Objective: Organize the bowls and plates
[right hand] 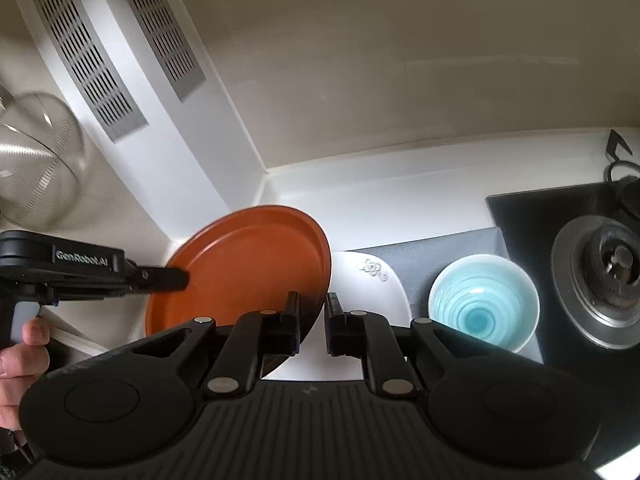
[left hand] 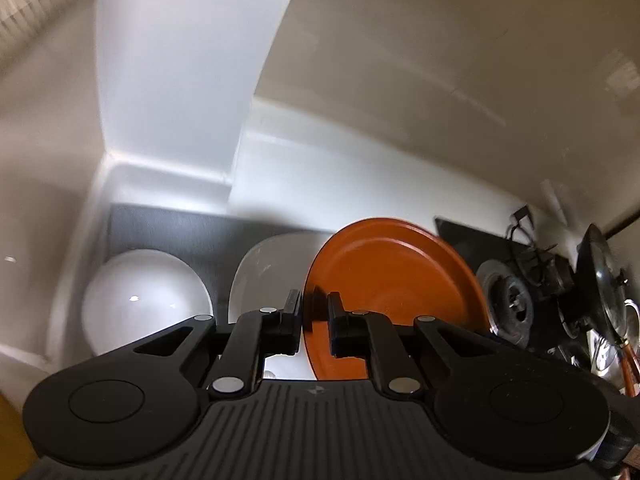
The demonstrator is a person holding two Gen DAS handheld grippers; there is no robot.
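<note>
The orange plate [right hand: 244, 264] hangs tilted above the counter, and I hold it from two sides. My left gripper [right hand: 180, 276] pinches its left rim, fingers pressed on the edge. My right gripper [right hand: 312, 312] has the plate's lower right rim between its fingers, which stand nearly together; I cannot tell if the pads press it. Beneath lies a white plate [right hand: 372, 280] on a grey mat [right hand: 440, 252], a light blue bowl [right hand: 482, 304] just beside it. From the left wrist view, a white bowl [left hand: 146, 300] sits left.
</note>
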